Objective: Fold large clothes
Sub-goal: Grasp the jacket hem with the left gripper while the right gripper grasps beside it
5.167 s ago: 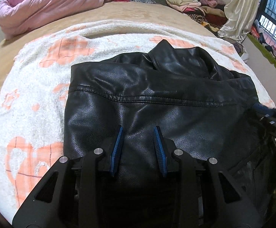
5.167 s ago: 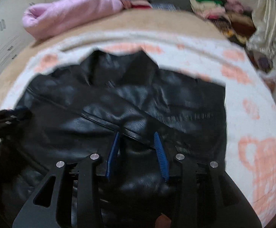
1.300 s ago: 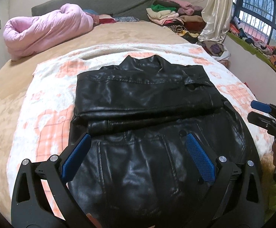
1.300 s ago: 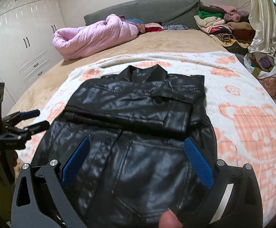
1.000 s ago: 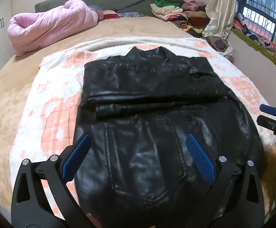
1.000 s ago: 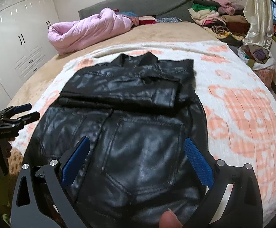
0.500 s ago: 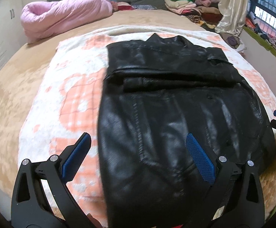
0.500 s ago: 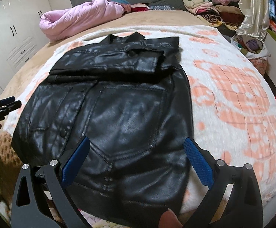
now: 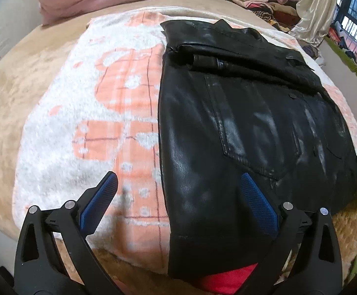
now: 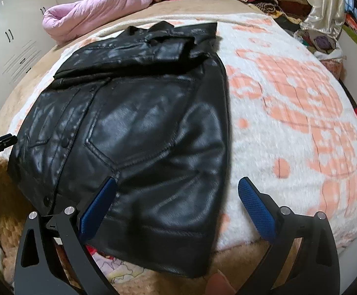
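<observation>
Left gripper (image 9: 176, 196) spread wide, empty, poised over the near left edge of the black leather jacket (image 9: 247, 127); right gripper (image 10: 177, 198) likewise agape (a fingertip showing below), over the right hem; jacket flat on the white-and-orange blanket (image 10: 289, 103), sleeves folded across.

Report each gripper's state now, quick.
Left gripper: jaws wide open, holding nothing, over the black leather jacket's left edge.
Right gripper: jaws wide open, empty, over the jacket's right hem corner.
</observation>
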Available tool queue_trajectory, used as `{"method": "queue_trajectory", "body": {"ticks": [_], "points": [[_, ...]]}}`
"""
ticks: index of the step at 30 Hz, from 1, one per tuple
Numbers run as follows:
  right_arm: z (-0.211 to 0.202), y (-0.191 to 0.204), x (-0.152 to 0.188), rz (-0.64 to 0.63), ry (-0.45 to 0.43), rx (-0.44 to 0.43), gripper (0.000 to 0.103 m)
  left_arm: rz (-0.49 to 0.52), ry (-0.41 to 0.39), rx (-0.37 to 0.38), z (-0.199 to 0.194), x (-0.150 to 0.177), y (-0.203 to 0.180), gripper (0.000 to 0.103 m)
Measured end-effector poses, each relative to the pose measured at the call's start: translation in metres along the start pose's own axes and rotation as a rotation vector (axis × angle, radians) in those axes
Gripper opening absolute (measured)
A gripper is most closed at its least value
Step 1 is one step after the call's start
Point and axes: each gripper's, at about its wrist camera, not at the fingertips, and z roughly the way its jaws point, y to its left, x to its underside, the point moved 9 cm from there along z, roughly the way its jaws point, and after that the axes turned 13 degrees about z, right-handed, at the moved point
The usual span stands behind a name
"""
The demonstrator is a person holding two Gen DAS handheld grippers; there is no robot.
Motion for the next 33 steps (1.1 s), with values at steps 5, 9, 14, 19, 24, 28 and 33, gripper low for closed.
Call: {"method": "queue_trajectory", "body": {"ticks": [5, 9, 14, 19, 24, 28, 33], "points": [[0.001, -0.005, 0.013, 0.004, 0.036, -0.025, 0.099, -0.022, 0.012, 0.079, 0.003, 0.007, -0.009, 0.055], [0.006, -0.003, 0.026, -0.010, 0.092, -0.055, 0.099, -0.027, 0.035, 0.115, 0.008, 0.016, -0.019, 0.055], [0.018, -0.002, 0.037, -0.028, 0.154, -0.034, 0.092, -0.054, 0.072, 0.156, 0.016, 0.027, -0.024, 0.064], [0.015, -0.002, 0.042, -0.023, 0.142, -0.076, 0.057, -0.082, 0.054, 0.170, 0.011, 0.031, -0.026, 0.030], [-0.014, 0.004, 0.038, -0.012, 0.065, -0.168, 0.017, -0.084, 0.002, 0.189, -0.006, 0.026, -0.026, 0.007], [-0.045, 0.012, 0.033, -0.014, 0.024, -0.254, 0.016, -0.093, -0.060, 0.222, -0.031, 0.019, -0.023, 0.005], [-0.096, 0.028, 0.012, -0.052, -0.072, -0.365, 0.016, -0.098, -0.172, 0.229, -0.070, 0.000, -0.015, 0.005]]}}
